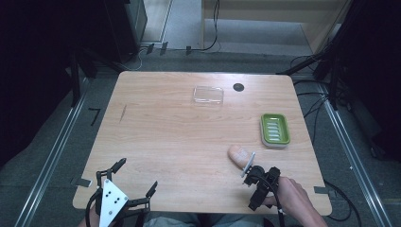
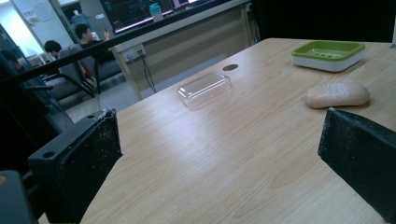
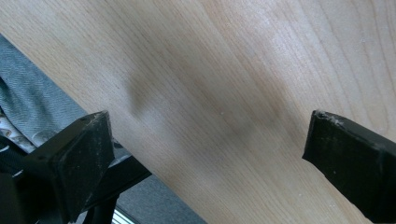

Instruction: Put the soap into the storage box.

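Desk (image 1: pixel 165 142), wood grain; no legible writing. Soap (image 1: pixel 238 155) lay near right hand-held gripper (image 1: pixel 249 169), apart from it. Green dish (image 1: pixel 275 128) by right edge; clear lid (image 1: pixel 208 94) at far side. Left hand-held gripper (image 1: pixel 137 177) at near edge. Both had jaws apart, empty.

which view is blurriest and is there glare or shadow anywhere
Right gripper view is softest: the table grain smears, and a dim shadow patch crosses it. Left gripper view: window light glares on the clear lid, and the background is washed out. High view is sharp on the table, its corners dark.
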